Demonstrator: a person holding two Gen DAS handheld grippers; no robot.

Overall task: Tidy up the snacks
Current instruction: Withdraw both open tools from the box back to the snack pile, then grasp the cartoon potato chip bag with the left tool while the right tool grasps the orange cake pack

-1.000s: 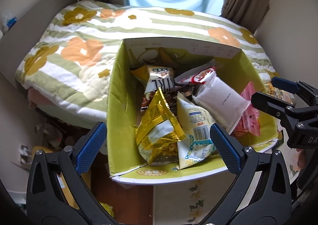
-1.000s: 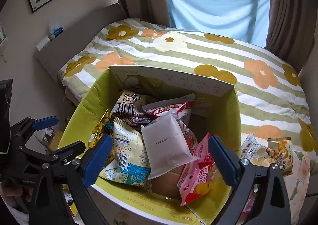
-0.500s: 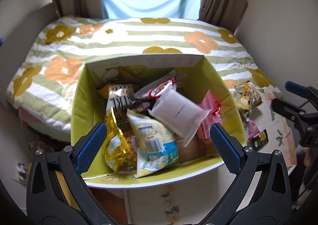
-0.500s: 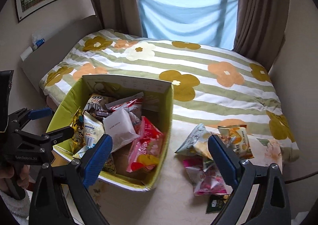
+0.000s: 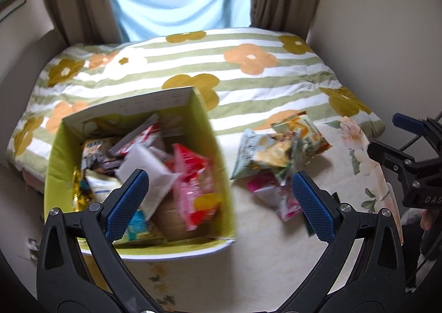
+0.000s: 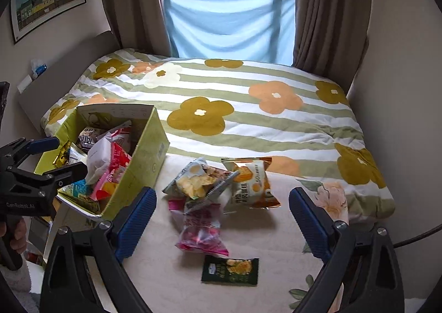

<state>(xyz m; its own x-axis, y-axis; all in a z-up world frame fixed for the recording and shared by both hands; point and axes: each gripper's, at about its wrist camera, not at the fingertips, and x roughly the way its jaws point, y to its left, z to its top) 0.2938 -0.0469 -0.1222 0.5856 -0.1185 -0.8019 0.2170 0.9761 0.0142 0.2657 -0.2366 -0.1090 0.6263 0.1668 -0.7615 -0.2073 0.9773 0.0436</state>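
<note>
Landmark: green cardboard box [image 6: 146, 158], open-topped, standing at the left end of a cream table top [image 6: 165, 271] at the foot of a bed with a flowered striped cover [image 6: 221, 91].

1. Left gripper [image 5: 221, 197]: jaws spread wide, holding nothing, hanging above the box's near right corner.
2. Box contents: packets stacked loosely and leaning, among them a gold foil bag [image 6: 62, 156] against the left wall, a white pouch [image 6: 98, 158] in the middle, a red-and-pink bag [image 6: 117, 166] towards the right wall.
3. Right of the box, on the table top: a silver-grey chip bag [image 6: 196, 179], overlapping an orange bag [image 6: 252, 184] further right.
4. Just in front of those: a pink packet [image 6: 201, 230].
5. Nearest the camera: a small dark green packet [image 6: 230, 270], lying flat and apart.
6. Right gripper [image 6: 222, 216]: jaws spread wide, empty, hanging above the loose packets right of the box.
</note>
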